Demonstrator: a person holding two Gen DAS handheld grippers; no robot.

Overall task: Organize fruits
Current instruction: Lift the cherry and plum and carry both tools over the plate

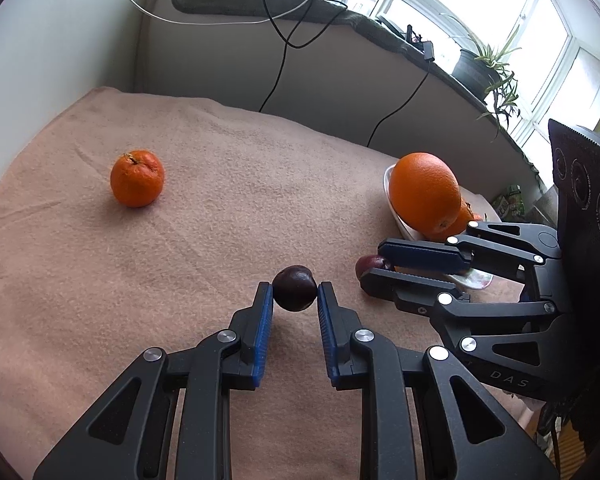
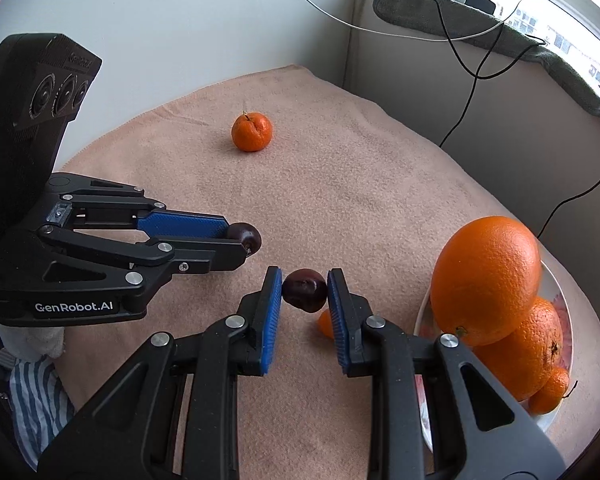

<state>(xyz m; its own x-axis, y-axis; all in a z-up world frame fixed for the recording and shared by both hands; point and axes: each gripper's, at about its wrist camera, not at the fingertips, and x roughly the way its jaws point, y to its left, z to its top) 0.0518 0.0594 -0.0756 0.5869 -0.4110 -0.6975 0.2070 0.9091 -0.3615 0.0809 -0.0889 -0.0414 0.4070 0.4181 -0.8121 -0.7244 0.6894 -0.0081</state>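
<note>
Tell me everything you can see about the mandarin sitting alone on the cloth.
The mandarin is small, round and bright orange, with a dimpled, slightly puckered peel and a short dry stem stub on top. It sits upright and whole on the pink cloth, toward the far side near the wall, well apart from the plate of oranges. Nothing but the cloth touches it.

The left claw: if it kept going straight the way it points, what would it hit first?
Probably the pink cloth just past the dark fruit that the left claw grips; nothing else seems to lie ahead, though depth is unclear.

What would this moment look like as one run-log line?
left gripper: shut on plum | right gripper: shut on second plum | plate: oranges | cloth: tangerine
</note>
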